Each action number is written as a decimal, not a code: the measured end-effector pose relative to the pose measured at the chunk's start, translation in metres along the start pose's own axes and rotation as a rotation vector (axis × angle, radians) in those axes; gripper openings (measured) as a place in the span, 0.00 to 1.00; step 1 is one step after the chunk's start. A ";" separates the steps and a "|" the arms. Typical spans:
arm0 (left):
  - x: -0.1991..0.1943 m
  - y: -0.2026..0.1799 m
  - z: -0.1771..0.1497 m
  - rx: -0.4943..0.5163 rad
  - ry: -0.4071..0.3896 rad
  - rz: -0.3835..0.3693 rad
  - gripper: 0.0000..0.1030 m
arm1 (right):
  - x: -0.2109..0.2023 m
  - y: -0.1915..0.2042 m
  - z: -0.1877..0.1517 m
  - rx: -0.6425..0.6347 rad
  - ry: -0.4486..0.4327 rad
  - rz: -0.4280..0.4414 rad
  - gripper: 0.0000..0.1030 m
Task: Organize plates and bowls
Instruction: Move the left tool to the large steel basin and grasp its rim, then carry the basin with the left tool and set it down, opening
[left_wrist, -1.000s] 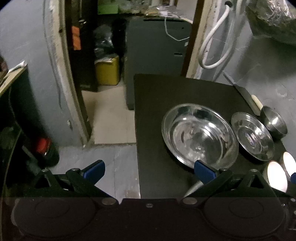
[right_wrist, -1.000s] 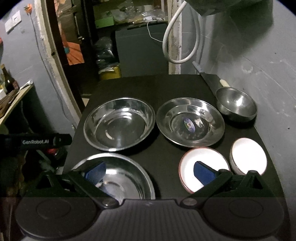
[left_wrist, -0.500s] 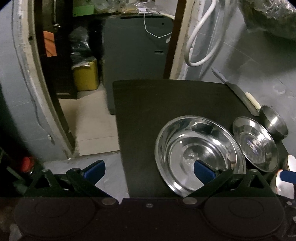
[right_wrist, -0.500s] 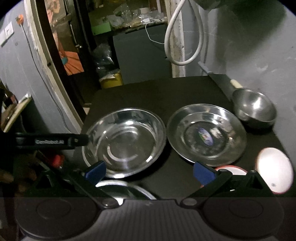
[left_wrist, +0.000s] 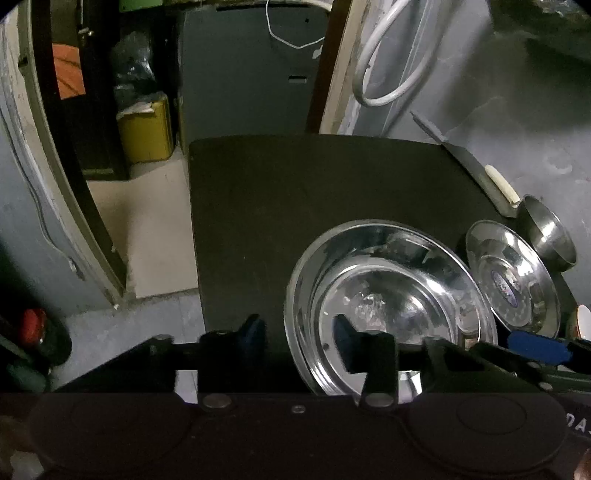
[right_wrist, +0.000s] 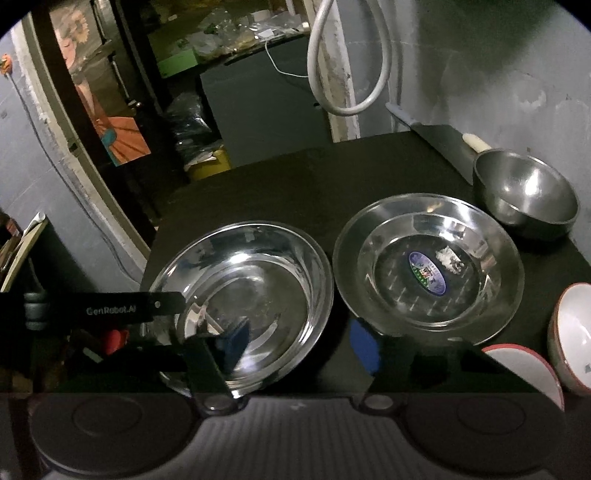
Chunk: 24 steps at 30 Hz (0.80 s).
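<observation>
A large steel bowl (left_wrist: 391, 295) (right_wrist: 251, 295) sits on the black table (left_wrist: 295, 184). My left gripper (left_wrist: 297, 334) straddles its near-left rim, its jaws narrowed on either side of the rim. My right gripper (right_wrist: 299, 343) straddles the bowl's near-right rim in the same way. A steel plate with a blue sticker (right_wrist: 428, 266) (left_wrist: 513, 280) lies to the right. A small deep steel bowl (right_wrist: 524, 192) (left_wrist: 550, 236) stands behind it. Two white bowls with red rims (right_wrist: 528, 373) sit at the near right.
A cleaver with a pale handle (right_wrist: 443, 136) lies at the table's back right by the grey wall. A white hose (right_wrist: 351, 74) hangs above. The table's left edge (left_wrist: 195, 258) drops to the floor. A doorway and yellow bin (left_wrist: 146, 129) lie beyond.
Both grippers have moved forward over the table and narrowed their jaws around the near rim of the large steel bowl. The second large bowl nearest me has left the right view.
</observation>
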<state>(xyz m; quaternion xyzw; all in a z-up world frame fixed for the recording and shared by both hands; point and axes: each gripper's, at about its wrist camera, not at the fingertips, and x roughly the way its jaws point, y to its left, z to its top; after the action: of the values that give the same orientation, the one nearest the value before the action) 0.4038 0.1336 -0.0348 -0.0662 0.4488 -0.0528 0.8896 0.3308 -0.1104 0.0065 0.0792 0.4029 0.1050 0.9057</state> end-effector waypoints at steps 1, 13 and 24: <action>0.001 0.000 0.000 -0.006 0.004 -0.003 0.36 | 0.002 -0.001 0.000 0.005 0.004 0.000 0.55; -0.004 -0.002 -0.003 0.017 -0.016 0.013 0.18 | 0.004 0.001 -0.006 -0.001 -0.014 0.017 0.21; -0.059 -0.019 -0.019 0.078 -0.108 0.000 0.18 | -0.049 -0.005 -0.016 -0.012 -0.103 0.071 0.21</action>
<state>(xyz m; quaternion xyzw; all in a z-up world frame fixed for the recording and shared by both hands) 0.3530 0.1230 0.0038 -0.0341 0.3977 -0.0666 0.9144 0.2874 -0.1270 0.0291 0.0931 0.3521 0.1352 0.9214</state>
